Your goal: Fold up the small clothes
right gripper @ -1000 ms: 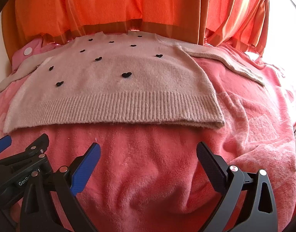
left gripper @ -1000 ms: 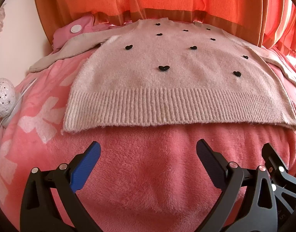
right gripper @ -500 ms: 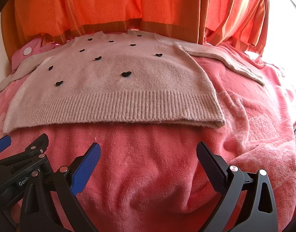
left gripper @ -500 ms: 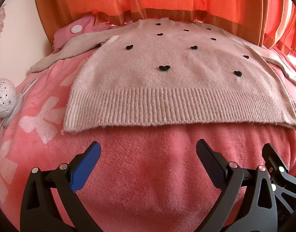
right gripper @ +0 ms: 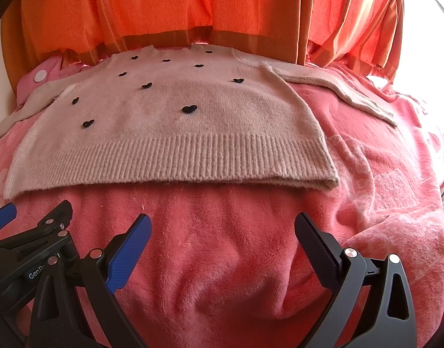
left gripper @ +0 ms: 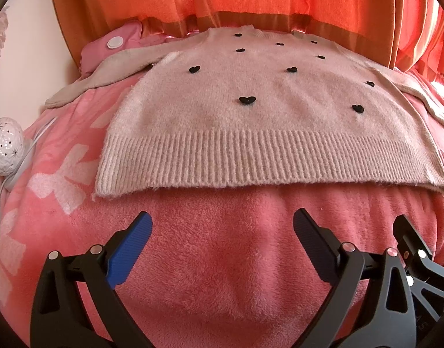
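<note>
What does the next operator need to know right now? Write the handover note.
Left gripper: open, empty, short of the hem.
Right gripper: open, empty, beside the left one, also short of the hem.
Sweater: beige with black hearts, flat and face up on the pink blanket, ribbed hem nearest the fingers, both sleeves spread outward, neckline by the orange curtain.
Done: sweater spread out.
Left: every fold; none made yet.

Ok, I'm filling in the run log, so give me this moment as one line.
phase: pre-grasp | sweater: flat, unfolded on pink blanket | left tool: open, empty | right tool: open, empty
</note>
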